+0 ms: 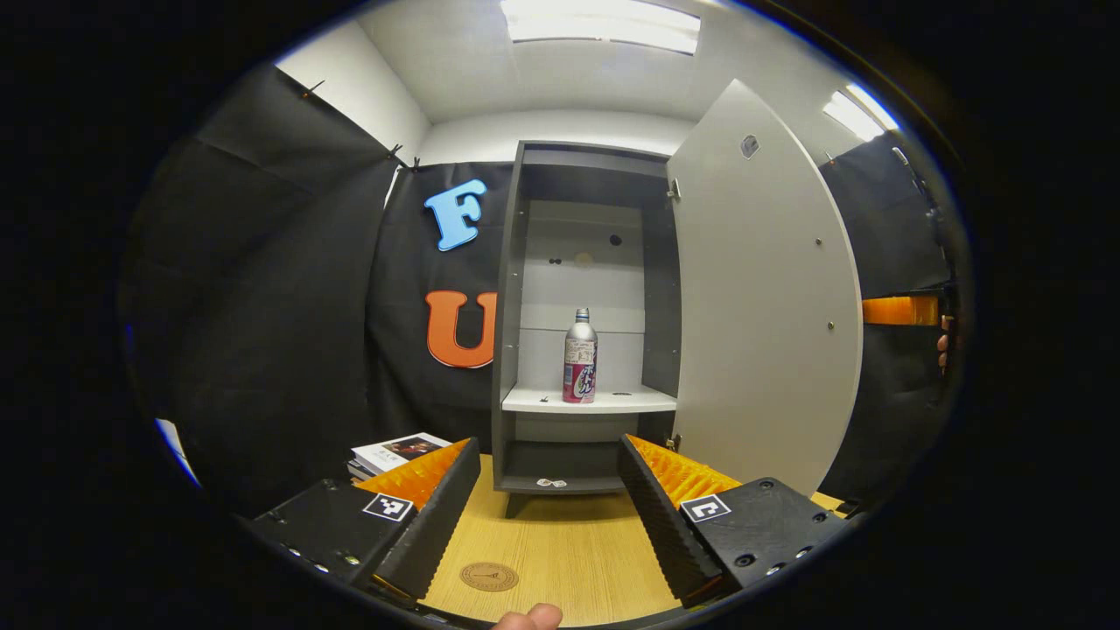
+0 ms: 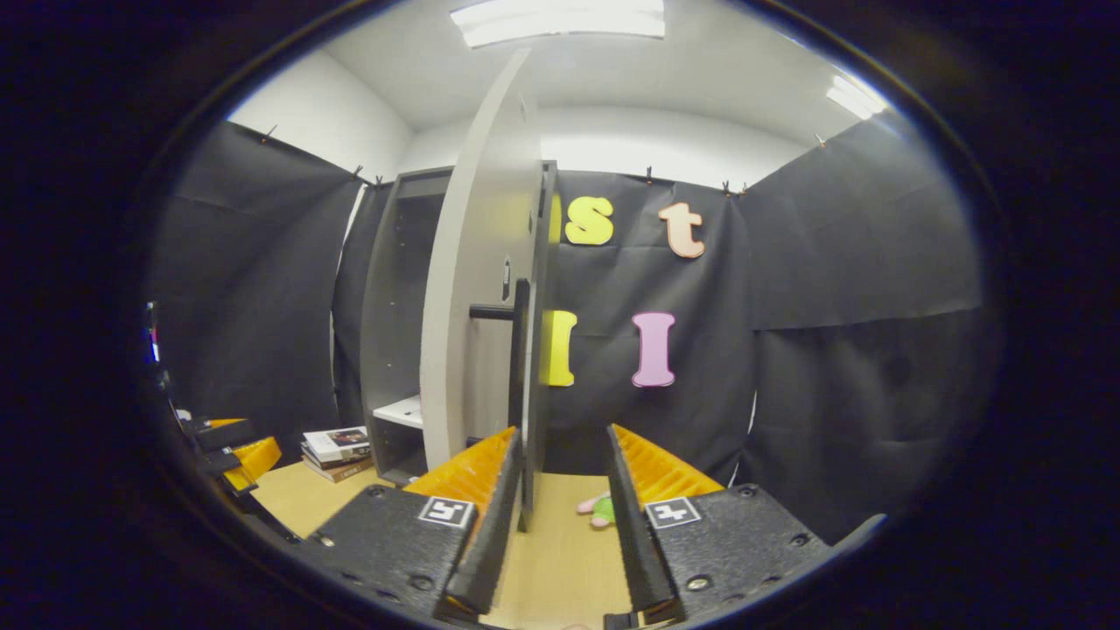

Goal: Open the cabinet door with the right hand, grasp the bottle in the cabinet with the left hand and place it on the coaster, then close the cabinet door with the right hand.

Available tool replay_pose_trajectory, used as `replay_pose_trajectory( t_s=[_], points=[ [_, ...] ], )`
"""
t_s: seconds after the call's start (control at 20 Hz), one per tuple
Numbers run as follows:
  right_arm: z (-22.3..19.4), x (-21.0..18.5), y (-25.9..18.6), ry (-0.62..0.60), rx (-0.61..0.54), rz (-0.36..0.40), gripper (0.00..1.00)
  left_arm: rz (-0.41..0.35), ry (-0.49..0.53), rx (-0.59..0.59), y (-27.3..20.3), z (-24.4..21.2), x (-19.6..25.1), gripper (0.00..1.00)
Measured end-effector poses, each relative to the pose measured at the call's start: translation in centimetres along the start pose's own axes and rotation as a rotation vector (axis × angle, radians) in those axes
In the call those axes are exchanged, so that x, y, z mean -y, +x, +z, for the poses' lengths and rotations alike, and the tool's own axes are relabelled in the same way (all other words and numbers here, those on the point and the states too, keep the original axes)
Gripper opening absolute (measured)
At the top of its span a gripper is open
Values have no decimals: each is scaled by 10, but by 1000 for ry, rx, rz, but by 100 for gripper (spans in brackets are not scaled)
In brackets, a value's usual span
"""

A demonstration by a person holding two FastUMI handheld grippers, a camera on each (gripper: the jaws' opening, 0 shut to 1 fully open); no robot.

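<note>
Now the left gripper (image 1: 549, 499), fingers spread wide and empty, is facing the bottle (image 1: 580, 357) (light, slippery metal, probably); gripping mid-body looks safest.

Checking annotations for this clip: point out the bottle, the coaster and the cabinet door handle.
bottle (image 1: 579, 363): left gripper view, on the labelled body.
coaster (image 1: 489, 576): left gripper view, on the middle of the round disc.
door handle (image 2: 520, 350): right gripper view, on the dark vertical bar.
</note>
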State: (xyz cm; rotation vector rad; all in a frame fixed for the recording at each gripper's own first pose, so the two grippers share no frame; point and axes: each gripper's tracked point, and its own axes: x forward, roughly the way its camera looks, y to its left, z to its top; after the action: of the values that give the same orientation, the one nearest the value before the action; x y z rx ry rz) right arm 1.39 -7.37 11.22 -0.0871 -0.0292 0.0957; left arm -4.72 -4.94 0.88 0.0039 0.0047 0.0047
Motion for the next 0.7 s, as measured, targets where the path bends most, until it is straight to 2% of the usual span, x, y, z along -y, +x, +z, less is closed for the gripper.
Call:
replay_pose_trajectory(
  t_s=[0.1, 0.2, 0.45, 0.7],
  points=[
    [-3, 0, 2, 35, -4, -8, 78, -10, -1, -6, 3, -1, 5, 95],
    [-3, -2, 4, 93, -4, 14, 84, -31, -5, -12, 10, 0, 12, 95],
    [-8, 12, 3, 145, -4, -2, 89, -116, 23, 28, 65, 34, 31, 95],
    [-6, 13, 5, 154, 6, -21, 89, -153, 10, 63, 156, 50, 48, 95]
  ],
)
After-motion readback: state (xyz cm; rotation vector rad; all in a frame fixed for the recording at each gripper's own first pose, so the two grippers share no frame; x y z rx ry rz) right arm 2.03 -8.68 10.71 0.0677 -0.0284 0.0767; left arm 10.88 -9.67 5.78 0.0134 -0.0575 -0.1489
